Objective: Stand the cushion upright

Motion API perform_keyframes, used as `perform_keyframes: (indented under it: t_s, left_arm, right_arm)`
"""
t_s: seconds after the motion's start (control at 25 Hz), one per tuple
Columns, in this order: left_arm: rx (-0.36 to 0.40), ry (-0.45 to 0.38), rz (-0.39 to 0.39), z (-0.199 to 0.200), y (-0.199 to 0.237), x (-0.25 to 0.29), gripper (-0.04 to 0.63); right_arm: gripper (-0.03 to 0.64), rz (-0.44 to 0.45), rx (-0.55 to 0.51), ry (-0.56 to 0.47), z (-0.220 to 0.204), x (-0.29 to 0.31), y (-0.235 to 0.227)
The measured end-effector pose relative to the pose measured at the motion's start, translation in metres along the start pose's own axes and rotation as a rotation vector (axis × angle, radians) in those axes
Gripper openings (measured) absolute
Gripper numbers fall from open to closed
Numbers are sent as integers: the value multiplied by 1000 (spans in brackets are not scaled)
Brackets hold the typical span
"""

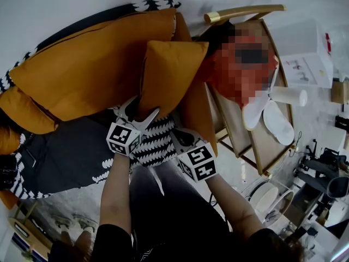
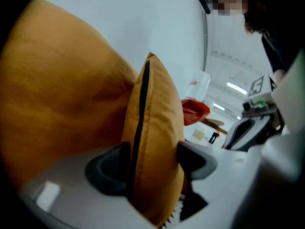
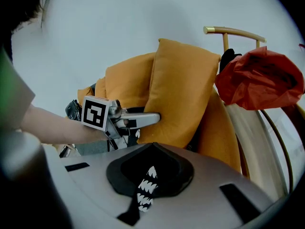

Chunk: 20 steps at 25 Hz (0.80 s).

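Observation:
A small orange cushion (image 1: 169, 72) stands on edge on the sofa and leans against a larger orange back cushion (image 1: 87, 75). My left gripper (image 1: 143, 109) grips its lower edge. In the left gripper view the cushion (image 2: 157, 128) fills the gap of the left gripper (image 2: 152, 163), with both dark pads touching the fabric beside the black seam. The right gripper (image 1: 182, 138) sits low to the cushion's right over black-and-white patterned fabric (image 1: 155, 143). In the right gripper view the right gripper (image 3: 150, 151) has its pads together, and the cushion (image 3: 183, 92) stands beyond it.
A red bag (image 3: 259, 78) hangs on a wooden frame with a gold rail (image 1: 245, 12) right of the sofa. White slippers (image 1: 272, 119) and a white box (image 1: 305, 53) lie further right. A dark seat area (image 1: 65, 157) spreads to the left.

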State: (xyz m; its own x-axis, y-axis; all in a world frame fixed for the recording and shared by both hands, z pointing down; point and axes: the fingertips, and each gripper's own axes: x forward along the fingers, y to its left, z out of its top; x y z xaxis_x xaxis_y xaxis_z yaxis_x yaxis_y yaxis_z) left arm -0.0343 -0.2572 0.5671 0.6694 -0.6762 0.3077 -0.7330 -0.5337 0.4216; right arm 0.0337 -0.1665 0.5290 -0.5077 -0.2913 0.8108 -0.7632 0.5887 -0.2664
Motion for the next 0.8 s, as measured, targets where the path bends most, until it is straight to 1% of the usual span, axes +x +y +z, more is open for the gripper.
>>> perform_keyframes:
  t_s: [0.12, 0.2, 0.36, 0.4, 0.48, 0.68, 0.8]
  left_arm:
    - [-2, -2, 10, -3, 2, -1, 337]
    - [-15, -1, 35, -6, 6, -1, 351]
    - [-109, -9, 93, -15, 17, -7, 415]
    - [-122, -8, 99, -16, 18, -8, 416]
    - [-113, -1, 106, -15, 17, -10, 416]
    - [-61, 25, 105, -10, 14, -12, 416]
    - [-52, 16, 110, -3, 14, -17, 416]
  right_arm:
    - [-6, -1, 4, 5, -3, 0, -1]
    - [-6, -1, 7, 10, -6, 1, -2]
    - [-5, -2, 16, 11, -8, 1, -3]
    - [-6, -3, 19, 9, -8, 1, -3]
    - [-5, -6, 22, 5, -6, 2, -5]
    - [-5, -8, 27, -10, 1, 2, -8]
    - [-6, -6, 28, -20, 5, 3, -7]
